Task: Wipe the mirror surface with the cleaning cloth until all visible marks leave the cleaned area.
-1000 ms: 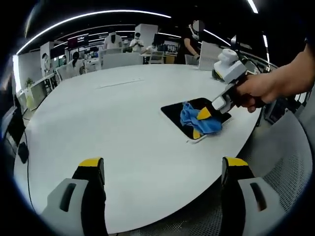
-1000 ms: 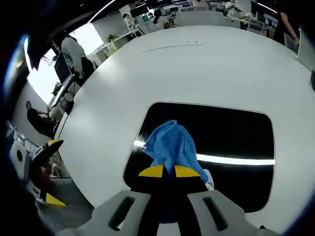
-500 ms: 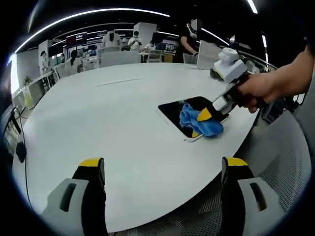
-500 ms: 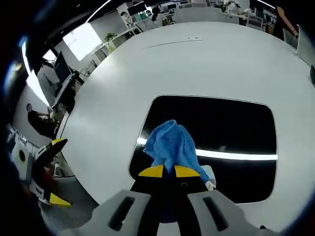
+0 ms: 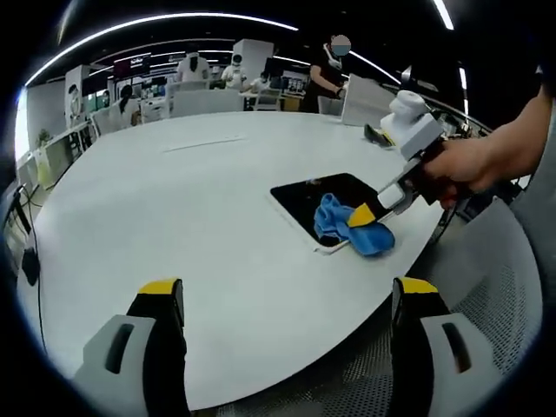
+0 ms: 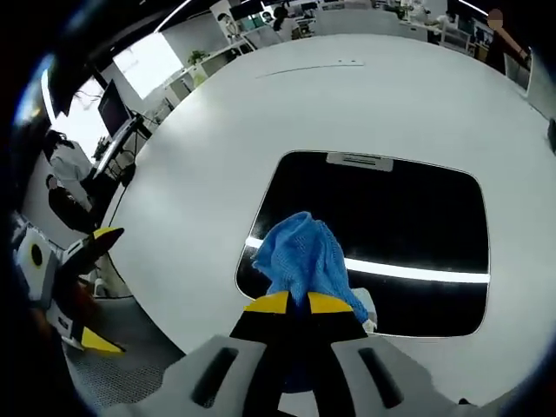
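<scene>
A dark rectangular mirror lies flat on the round white table, reflecting a bright light strip. My right gripper is shut on a blue cleaning cloth, which rests on the mirror's near edge. In the left gripper view the mirror sits at the table's right side, with the cloth bunched at its near corner under the right gripper, held by a hand. My left gripper hangs open over the table's near edge, far from the mirror, with nothing between its jaws.
The white table is broad, and its rim curves close to the mirror. A grey mesh chair stands at the right. Desks, chairs and several people fill the far background. The left gripper's yellow tips show past the table's left edge.
The right gripper has drawn the cloth toward the mirror's near edge, so more dark glass shows beyond it. Both views have shifted slightly. The left gripper stays open and apart.
</scene>
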The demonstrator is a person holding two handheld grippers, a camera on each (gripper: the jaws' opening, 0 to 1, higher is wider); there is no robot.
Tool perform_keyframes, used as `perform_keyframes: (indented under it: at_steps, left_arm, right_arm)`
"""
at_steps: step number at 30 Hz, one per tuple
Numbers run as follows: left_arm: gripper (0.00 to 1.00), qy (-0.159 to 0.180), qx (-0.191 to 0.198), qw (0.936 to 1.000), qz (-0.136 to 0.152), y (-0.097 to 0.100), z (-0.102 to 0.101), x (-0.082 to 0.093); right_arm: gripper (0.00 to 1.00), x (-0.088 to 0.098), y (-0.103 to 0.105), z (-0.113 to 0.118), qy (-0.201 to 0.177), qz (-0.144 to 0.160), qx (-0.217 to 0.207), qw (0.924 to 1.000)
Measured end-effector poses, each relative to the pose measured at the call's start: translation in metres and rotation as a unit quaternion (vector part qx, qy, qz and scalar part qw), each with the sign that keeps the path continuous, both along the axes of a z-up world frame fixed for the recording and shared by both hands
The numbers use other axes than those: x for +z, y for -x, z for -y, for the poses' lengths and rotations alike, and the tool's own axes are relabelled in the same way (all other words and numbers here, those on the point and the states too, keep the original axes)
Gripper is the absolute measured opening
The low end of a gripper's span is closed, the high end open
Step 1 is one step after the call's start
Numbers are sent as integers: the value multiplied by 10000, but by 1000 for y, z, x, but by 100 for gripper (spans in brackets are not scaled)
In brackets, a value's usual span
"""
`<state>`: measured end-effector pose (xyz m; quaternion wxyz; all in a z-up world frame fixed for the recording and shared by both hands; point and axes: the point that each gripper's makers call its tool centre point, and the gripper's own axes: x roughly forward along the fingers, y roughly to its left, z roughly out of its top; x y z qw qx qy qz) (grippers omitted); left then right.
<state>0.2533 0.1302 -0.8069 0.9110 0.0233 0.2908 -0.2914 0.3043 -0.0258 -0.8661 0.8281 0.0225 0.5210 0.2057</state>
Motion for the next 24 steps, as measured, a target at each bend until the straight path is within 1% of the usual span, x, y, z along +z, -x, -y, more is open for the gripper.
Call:
perform_keyframes:
  at_steps: [3,8,12,14,17,24]
  left_arm:
    - [99,24,12,10000,-2,0,0,1]
    - [99,28,-100,9999,11,2,3,1]
    - [99,41,-138,9999,32,3,5,2]
    - [99,49,-147,9999,52,2,5,3]
    - [99,58,-180,9998,81,3,7,5]
    - [99,54,-148,9998,126,2,7,7]
  right_arm:
    - [1,0,2,0,-31,-53,-64,10000]
    - [1,0,4,-1,7,75,-54,10000]
    - [1,-1,3,0,-53,80,-128,9999]
    - [1,-1,2,0,-77,60,-138,9999]
    - [1,-1,1,1,-194,-56,-214,9996]
    - [1,1,2,1,-167,-68,-125,9998]
